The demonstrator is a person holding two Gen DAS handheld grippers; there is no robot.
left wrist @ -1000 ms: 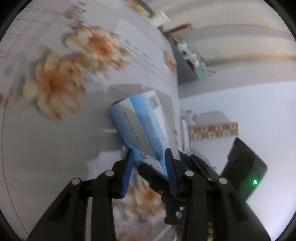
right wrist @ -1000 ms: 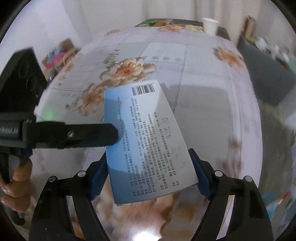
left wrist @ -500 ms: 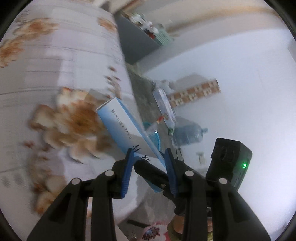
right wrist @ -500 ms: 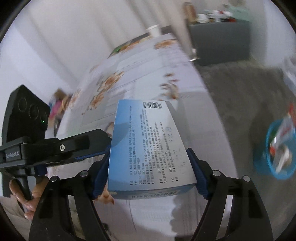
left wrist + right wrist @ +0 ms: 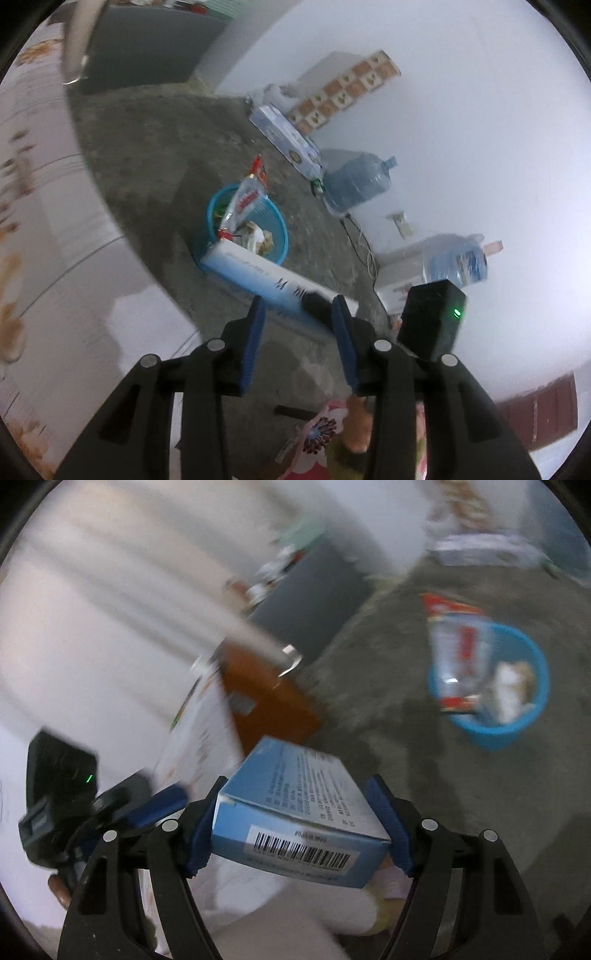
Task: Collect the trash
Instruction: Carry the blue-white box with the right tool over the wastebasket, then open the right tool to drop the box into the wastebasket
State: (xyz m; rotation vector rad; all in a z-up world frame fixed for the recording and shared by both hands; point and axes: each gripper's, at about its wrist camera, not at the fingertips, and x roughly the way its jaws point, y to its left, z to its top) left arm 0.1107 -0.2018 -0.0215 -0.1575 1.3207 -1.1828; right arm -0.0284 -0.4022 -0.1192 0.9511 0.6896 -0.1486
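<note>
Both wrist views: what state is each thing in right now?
blue box: lifted off the table, clamped across its width.
right gripper: shut on the box.
left gripper: jaws just opened a little, off the box.
blue basket: upright on the floor, holding wrappers.
water jug: lying on its side.

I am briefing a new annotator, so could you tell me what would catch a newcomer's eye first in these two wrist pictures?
First, the blue box, clamped across its width by the right gripper and filling the foreground of that view. Next, the round blue basket on the grey floor beyond it, already holding a red and clear wrapper and crumpled paper. In the left wrist view the left gripper is open, with the box just past its tips.
</note>
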